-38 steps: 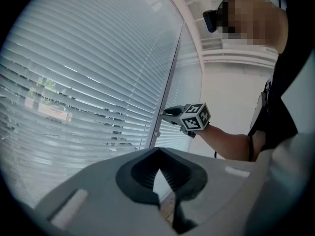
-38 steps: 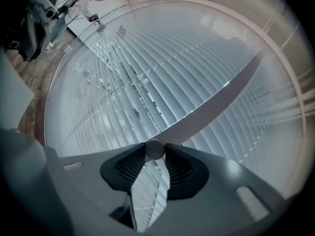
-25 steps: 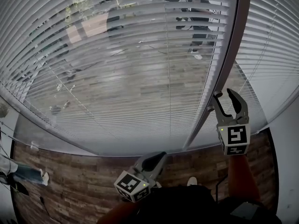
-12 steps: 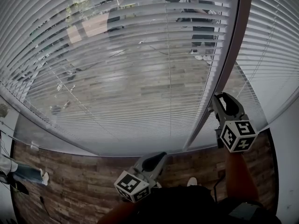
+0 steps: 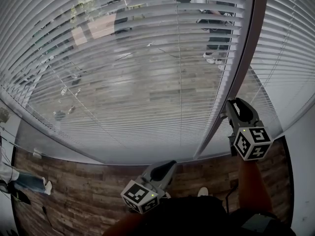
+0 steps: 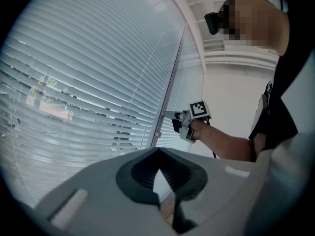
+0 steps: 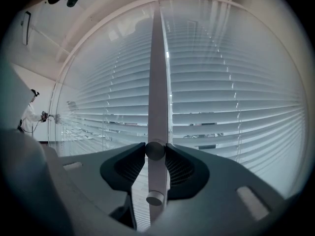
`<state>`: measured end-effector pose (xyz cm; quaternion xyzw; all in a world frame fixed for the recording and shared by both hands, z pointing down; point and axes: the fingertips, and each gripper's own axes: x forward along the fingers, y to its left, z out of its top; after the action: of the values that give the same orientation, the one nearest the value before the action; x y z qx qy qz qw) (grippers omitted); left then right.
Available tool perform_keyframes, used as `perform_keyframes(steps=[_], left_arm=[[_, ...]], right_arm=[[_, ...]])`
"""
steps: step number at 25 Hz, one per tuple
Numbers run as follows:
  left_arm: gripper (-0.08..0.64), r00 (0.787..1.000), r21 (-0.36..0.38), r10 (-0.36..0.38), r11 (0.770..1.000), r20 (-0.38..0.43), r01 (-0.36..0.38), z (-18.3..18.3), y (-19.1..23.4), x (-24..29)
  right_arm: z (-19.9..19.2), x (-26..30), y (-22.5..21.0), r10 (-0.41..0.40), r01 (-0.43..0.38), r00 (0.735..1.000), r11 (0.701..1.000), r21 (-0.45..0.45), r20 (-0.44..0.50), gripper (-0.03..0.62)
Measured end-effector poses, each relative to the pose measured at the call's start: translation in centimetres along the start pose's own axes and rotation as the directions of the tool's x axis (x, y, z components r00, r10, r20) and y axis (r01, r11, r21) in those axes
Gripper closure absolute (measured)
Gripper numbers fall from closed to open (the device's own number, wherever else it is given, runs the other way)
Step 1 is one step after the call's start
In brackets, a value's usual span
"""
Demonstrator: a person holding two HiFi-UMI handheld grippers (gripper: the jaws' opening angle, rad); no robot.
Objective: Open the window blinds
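Two white slatted blinds [image 5: 123, 73] [image 7: 236, 107] hang on either side of a grey upright frame post [image 5: 241, 77] [image 7: 158, 82]. A round grey knob [image 7: 155, 150] sticks out of that post, with a second knob [image 7: 155, 198] below it. My right gripper [image 5: 235, 107] [image 7: 155, 154] [image 6: 167, 115] points level at the post. Its jaws have just been closing, and their pads now press on the upper knob from both sides. My left gripper [image 5: 165, 167] [image 6: 157, 154] hangs low near my body, shut with nothing in it, well clear of the blinds.
Through the slats I see the glass with a reflected wooden floor. The wooden floor [image 5: 74, 195] lies below the window sill. A white wall [image 5: 302, 171] [image 6: 231, 102] closes off the right side, close to my right arm.
My right gripper has rolled from lying flat to standing on edge, and its wide-open jaws have closed round the knob on the post. My left gripper has stayed where it was.
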<state>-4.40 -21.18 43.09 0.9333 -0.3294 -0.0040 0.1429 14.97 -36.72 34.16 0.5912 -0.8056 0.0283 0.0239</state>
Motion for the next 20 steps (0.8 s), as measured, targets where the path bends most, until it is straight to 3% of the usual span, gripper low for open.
perform_keyframes(steps=[12, 20], left_arm=[[0.560, 1.000, -0.010, -0.001, 1.000, -0.004, 0.001, 0.19, -0.26, -0.09], [0.560, 1.000, -0.004, -0.006, 1.000, -0.002, 0.006, 0.19, -0.33, -0.24]], right_arm=[[0.01, 0.03, 0.04, 0.006, -0.007, 1.000, 0.999, -0.043, -0.022, 0.440], [0.00, 0.16, 0.06, -0.010, 0.006, 0.999, 0.992, -0.129, -0.036, 0.442]])
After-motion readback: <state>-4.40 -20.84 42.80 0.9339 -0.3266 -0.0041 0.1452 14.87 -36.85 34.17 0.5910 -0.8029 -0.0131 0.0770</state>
